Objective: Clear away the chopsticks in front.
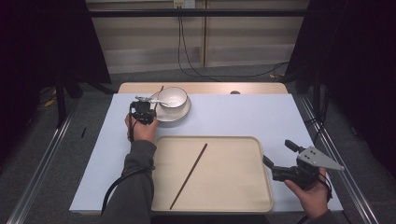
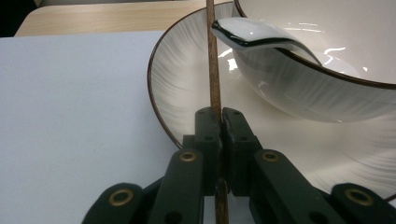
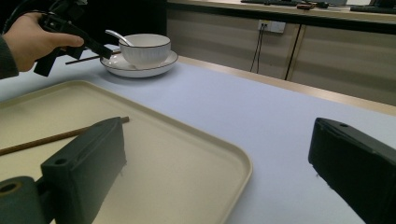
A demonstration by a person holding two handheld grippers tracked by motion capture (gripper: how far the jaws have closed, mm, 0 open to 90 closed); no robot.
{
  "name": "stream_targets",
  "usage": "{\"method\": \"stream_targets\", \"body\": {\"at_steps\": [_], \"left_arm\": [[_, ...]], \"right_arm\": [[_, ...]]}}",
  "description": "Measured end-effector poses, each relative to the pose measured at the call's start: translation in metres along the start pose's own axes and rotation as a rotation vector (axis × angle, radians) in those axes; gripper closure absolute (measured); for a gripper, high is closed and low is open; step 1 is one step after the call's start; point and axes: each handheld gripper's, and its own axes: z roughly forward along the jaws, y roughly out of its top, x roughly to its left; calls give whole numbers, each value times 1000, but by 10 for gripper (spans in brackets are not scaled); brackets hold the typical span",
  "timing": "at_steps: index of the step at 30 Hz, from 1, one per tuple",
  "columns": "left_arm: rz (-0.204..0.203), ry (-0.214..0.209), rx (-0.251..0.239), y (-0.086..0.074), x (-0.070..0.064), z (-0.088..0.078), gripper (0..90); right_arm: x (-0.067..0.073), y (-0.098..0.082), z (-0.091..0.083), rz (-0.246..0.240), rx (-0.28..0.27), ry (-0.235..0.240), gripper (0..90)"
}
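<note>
The left gripper (image 2: pixel 220 122) was seen up close, its jaws pressed together on a brown chopstick (image 2: pixel 214 70), which was clamped between the pads and ran straight ahead of them. Just beyond the jaws, the chopstick was laid across the rim of a white plate (image 2: pixel 187 88), and a white bowl (image 2: pixel 327 88) was set on that plate, ahead and to the right of the jaws. A white spoon (image 2: pixel 252 35) was propped over the bowl's edge, its tip almost at the chopstick. From the high view, the left gripper (image 1: pixel 143 112) was found right at the plate's near-left edge, at the far side of the table (image 1: pixel 243 114). The right gripper (image 1: pixel 276 158) was held well apart from it, jaws spread wide with nothing between them, at the right edge of a beige tray (image 1: pixel 224 186). A second chopstick (image 1: pixel 189 175) was left lying slantwise in that tray, to the left of the right gripper.
</note>
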Motion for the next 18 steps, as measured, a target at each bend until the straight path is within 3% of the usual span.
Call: {"method": "stream_targets", "body": {"at_steps": [5,12,18], "left_arm": [[-106,-22,-11,-4,2,-13,857],[-204,-61,-35,-21,-5,-33,857],[-220,-67,-48,-36,-8,-53,857]], "right_arm": [[0,0,-1,3,2,-7,37],[0,0,1,-4,-1,1,37],[1,-1,1,-3,6,-4,36]]}}
